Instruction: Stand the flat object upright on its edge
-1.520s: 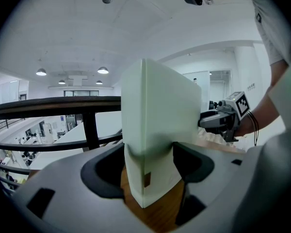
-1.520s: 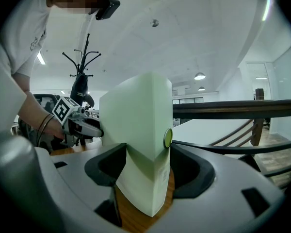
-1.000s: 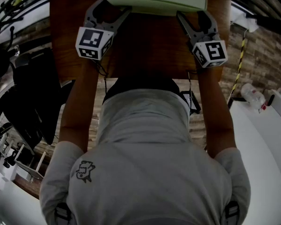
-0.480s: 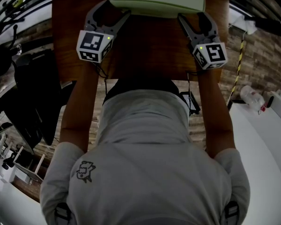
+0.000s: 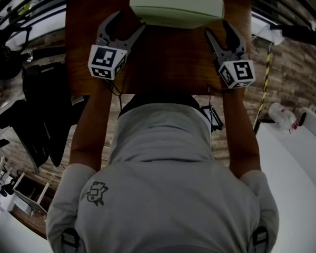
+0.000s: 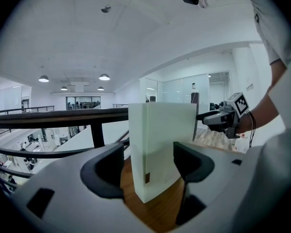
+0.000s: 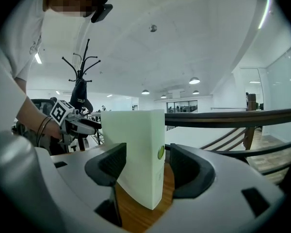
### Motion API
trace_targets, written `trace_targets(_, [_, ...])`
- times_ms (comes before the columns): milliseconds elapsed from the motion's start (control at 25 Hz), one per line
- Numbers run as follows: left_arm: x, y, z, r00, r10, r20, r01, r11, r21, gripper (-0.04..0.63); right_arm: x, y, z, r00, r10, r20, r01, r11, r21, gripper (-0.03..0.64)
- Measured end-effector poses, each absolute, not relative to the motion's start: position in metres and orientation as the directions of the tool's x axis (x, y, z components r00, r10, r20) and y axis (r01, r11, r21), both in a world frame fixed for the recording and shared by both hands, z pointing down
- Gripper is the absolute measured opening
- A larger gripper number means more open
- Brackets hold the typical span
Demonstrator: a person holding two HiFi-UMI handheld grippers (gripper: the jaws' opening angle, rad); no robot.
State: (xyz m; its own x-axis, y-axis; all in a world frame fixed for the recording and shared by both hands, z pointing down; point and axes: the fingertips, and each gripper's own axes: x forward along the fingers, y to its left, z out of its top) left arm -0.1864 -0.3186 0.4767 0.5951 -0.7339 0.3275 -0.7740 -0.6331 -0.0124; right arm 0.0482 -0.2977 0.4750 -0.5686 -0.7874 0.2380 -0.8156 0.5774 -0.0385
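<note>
A dark wooden table (image 5: 168, 62) is filling the top of the head view, with an open hall, ceiling lamps and a dark railing (image 6: 63, 115) showing behind it in the gripper views. I am looking at the pale flat box (image 5: 176, 8) on the far part of that table. It is resting on one long edge, and from each gripper view it is reading as tall, narrow and plumb, with no lean that I can see.

I am holding the left gripper (image 5: 127, 25) off the box's left end and the right gripper (image 5: 217, 30) off its right end. Both are standing with their jaws apart and gripping nothing. In each gripper view the box is showing in the gap between the dark pads, with clear space on either side, so neither pad is touching it. The small green round mark (image 7: 161, 152) is facing the right gripper.

I am judging the standing-up as done, and the step in hand as letting go cleanly. To do that well, I am thinking of keeping both jaws wide and drawing each gripper straight back along its own line, level with the table, both at the same slow pace. A sideways drift is the risk, since a pad brushing one broad face could tip so narrow a base. I would watch the gaps beside the pads in both gripper views throughout.
</note>
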Motion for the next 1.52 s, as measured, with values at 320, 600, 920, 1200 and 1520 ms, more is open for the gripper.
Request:
trace_targets(320, [-0.192, -0.294, 0.423, 0.617, -0.748, 0.244, -0.764, -0.644, -0.039, 0.251, 0.038, -0.273, 0.424, -0.551, -0.816, 0.175, -0.829, 0.559, -0.01, 0.253])
trace_targets(600, [-0.205, -0.265, 0.372, 0.623, -0.766, 0.156, -0.774, -0.633, -0.019, 0.122, 0.018, -0.249, 0.383, -0.54, -0.832, 0.127, -0.836, 0.547, 0.03, 0.145])
trace_targets(920, [-0.218, -0.229, 0.334, 0.638, -0.766, 0.081, -0.769, -0.64, 0.004, 0.014, -0.011, -0.215, 0.356, -0.574, -0.809, 0.128, -0.812, 0.582, 0.035, 0.038])
trace_targets(1200, [-0.223, -0.215, 0.33, 0.664, -0.742, 0.09, -0.746, -0.666, 0.003, 0.014, -0.03, -0.204, 0.346, -0.585, -0.804, 0.105, -0.806, 0.591, 0.036, 0.035])
trace_targets(1520, [-0.223, -0.201, 0.311, 0.633, -0.772, 0.06, -0.772, -0.635, -0.018, 0.014, -0.03, -0.192, 0.338, -0.618, -0.779, 0.103, -0.781, 0.624, 0.031, 0.035])
